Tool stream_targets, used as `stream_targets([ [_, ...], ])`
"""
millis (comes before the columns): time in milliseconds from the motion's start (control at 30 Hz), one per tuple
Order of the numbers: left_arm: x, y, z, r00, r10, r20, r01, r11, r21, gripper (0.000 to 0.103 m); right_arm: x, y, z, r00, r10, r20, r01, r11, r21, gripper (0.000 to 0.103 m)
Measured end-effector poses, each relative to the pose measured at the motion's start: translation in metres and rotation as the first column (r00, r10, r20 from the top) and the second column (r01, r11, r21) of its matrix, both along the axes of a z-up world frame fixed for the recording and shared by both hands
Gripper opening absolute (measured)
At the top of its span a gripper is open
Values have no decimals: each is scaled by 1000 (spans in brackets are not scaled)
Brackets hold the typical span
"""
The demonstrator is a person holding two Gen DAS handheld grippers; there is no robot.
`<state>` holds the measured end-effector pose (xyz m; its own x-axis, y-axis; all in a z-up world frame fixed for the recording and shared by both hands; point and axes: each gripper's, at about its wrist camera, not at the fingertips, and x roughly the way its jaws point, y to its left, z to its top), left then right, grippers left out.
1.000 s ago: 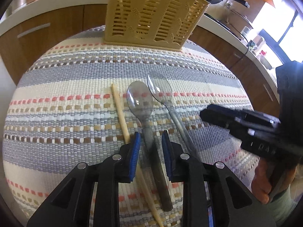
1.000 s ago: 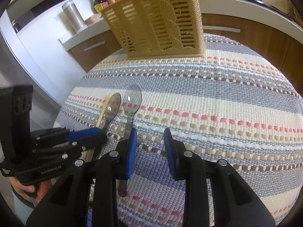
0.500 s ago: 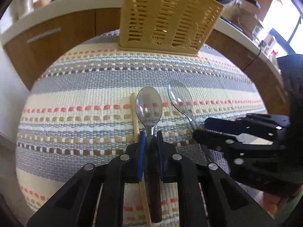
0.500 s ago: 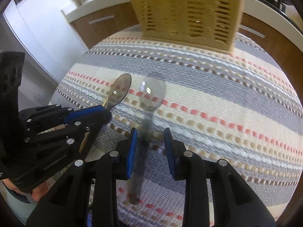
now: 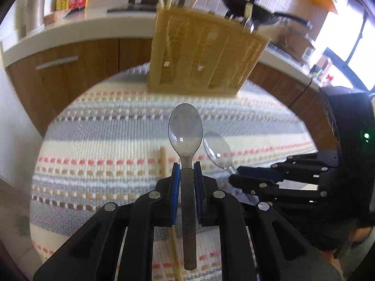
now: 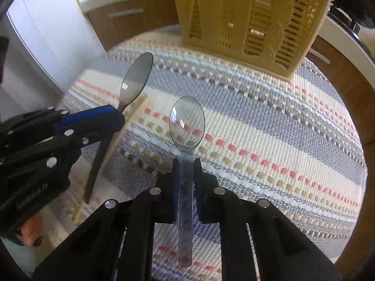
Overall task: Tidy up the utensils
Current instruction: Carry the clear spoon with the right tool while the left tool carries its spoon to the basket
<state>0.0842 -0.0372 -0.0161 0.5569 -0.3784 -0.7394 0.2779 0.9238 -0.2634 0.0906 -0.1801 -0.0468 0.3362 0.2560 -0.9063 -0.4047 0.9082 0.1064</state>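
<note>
The left gripper (image 5: 186, 164) is clamped on the neck of a smoky grey spoon (image 5: 185, 128), and the right gripper (image 6: 186, 160) pinches a clear spoon (image 6: 187, 121) the same way, both bowls pointing toward the tan slotted basket (image 6: 253, 23). That makes two spoons, one chopstick (image 6: 112, 147) lying on the striped mat (image 6: 269, 121), one basket. Only the left view shows sticks standing in the basket and a black pan (image 5: 248, 1) on the counter behind.

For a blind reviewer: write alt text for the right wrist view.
The right gripper is shut on a clear plastic spoon, bowl forward, above a striped woven mat. At left, the left gripper grips a darker spoon beside a chopstick; a tan slotted utensil basket stands behind.
</note>
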Motion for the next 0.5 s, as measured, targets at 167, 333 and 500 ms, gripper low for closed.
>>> stream_targets([
  [167, 4, 0, 44, 992, 5, 124, 0, 999, -44, 10, 1, -27, 55, 994, -12, 112, -2, 993, 121, 10],
  [333, 15, 1, 103, 961, 27, 274, -2, 996, -89, 10, 6, -46, 125, 957, -29, 290, -34, 977, 211, 10],
  [500, 33, -1, 156, 906, 57, 420, -1, 991, -133, 10, 18, -61, 186, 877, -65, 476, -71, 962, 262, 10],
])
